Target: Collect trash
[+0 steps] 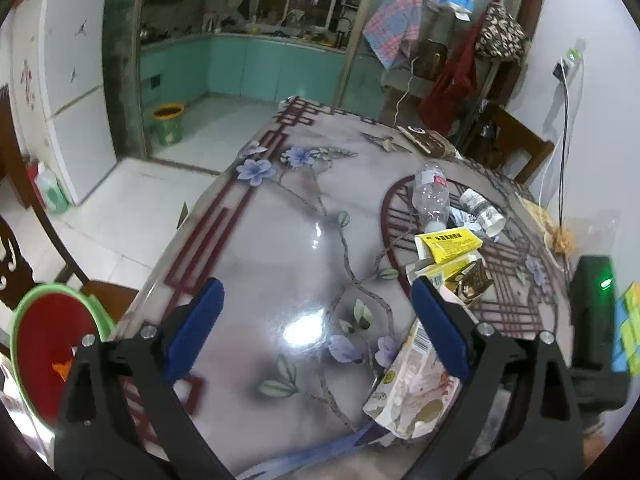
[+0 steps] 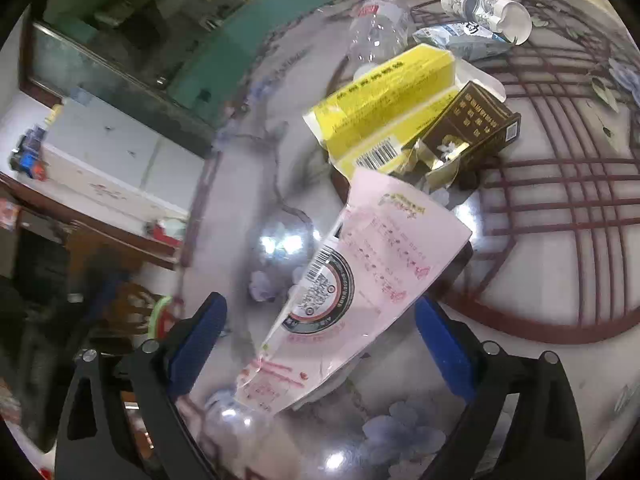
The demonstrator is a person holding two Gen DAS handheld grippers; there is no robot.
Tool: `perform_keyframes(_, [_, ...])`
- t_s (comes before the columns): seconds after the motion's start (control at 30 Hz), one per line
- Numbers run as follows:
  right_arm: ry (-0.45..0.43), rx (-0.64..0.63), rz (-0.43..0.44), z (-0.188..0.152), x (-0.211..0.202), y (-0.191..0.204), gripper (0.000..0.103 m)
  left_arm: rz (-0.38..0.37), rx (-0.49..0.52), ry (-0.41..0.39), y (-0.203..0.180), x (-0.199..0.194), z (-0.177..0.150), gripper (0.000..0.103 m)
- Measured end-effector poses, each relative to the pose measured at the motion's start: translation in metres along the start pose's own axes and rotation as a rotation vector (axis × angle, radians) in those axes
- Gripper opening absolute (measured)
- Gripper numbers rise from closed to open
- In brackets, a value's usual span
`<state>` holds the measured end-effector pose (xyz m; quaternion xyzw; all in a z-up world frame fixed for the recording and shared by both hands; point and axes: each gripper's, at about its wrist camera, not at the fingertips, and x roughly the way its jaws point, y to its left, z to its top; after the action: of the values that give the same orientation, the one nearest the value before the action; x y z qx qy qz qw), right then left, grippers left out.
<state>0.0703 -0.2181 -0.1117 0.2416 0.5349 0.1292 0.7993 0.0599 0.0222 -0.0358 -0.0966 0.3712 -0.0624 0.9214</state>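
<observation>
1. Right gripper (image 2: 320,344) hangs with its jaws spread wide and nothing clenched; the blue pads (image 2: 196,344) stand clear on either side of a pink wrapper (image 2: 360,276).
2. Between those jaws lies the near, narrow end of the wrapper, flat on the glossy table (image 2: 560,360). Its long axis runs away from the claw, up and slightly right in the right wrist view, so the jaws straddle it across its width.
3. Just past the wrapper's far end sits the rest of the trash: a yellow box (image 2: 384,104), a dark brown box (image 2: 472,128) touching it, then a clear bottle (image 2: 376,24), a crumpled blue-white packet (image 2: 460,40) and a tipped paper cup (image 2: 488,12) farther off.
4. Left gripper (image 1: 316,332) is likewise released and empty, over bare table; the wrapper (image 1: 412,384) lies beside its right finger (image 1: 440,328), outside the gap.
5. A red bin (image 1: 52,344) with a green rim shows at the left edge of the left wrist view, beside the table's edge.
6. By my judgement the right hand is nearer and better lined up: it needs only to lower and close across the wrapper. The thin film lying flat may slip from the pads.
</observation>
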Motion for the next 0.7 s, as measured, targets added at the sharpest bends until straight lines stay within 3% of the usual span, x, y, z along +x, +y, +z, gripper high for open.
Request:
perform_keyframes(0.13, [0.019, 0.013, -0.072, 0.000, 0.020, 0.001, 0.093, -0.023, -0.029, 0.020, 0.009, -0.003, -0.001, 0.092])
perform_keyframes(0.2, [-0.005, -0.048, -0.111, -0.001, 0.022, 0.006, 0.086, -0.031, -0.019, 0.019, 0.010, -0.007, -0.001, 0.092])
perform_keyframes(0.27, [-0.020, -0.141, -0.168, -0.003, 0.023, 0.012, 0.062, -0.031, -0.007, 0.011, 0.009, -0.010, -0.001, 0.092])
perform_keyframes(0.33, [-0.029, -0.199, -0.179, -0.007, 0.024, 0.010, 0.059, -0.036, -0.003, 0.013, 0.008, -0.010, -0.001, 0.092])
perform_keyframes(0.4, [-0.018, -0.197, -0.145, -0.008, 0.019, 0.002, 0.041, -0.057, -0.011, 0.024, 0.002, -0.007, -0.001, 0.092])
perform_keyframes(0.43, [-0.017, -0.193, -0.135, -0.008, 0.015, -0.002, 0.037, -0.070, -0.009, 0.031, -0.001, -0.005, -0.002, 0.092])
perform_keyframes(0.57, [-0.078, -0.131, -0.115, -0.004, -0.033, -0.039, 0.037, -0.117, 0.091, 0.078, -0.036, 0.009, -0.013, 0.092])
perform_keyframes(0.7, [-0.191, -0.099, -0.212, 0.001, -0.093, -0.082, 0.037, -0.121, 0.294, 0.111, -0.083, 0.028, -0.030, 0.092])
